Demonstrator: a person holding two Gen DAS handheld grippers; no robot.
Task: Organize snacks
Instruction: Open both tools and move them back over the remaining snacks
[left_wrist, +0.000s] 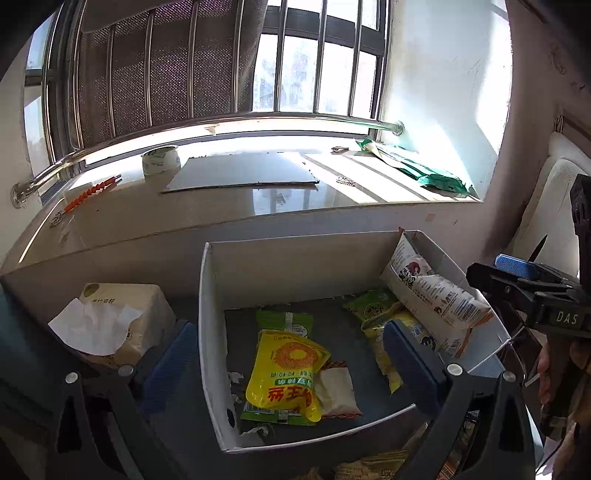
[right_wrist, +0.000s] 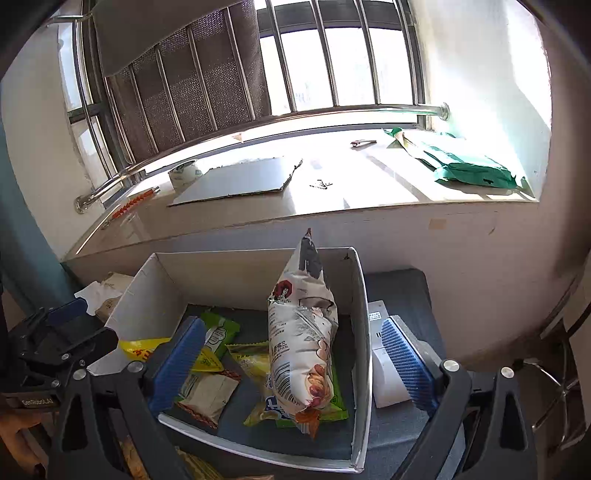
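Below the sill: I see these, largest first.
Box: white box (left_wrist: 207, 295) on the dark counter (right_wrist: 399, 291), beneath the windowsill.
Tall bag: white snack bag (right_wrist: 301, 332) leans on the right wall.
Yellow pouch (left_wrist: 284, 373): flat inside.
Fingers: left gripper (left_wrist: 291, 363) and right gripper (right_wrist: 295, 354) both spread wide, gripping nothing.
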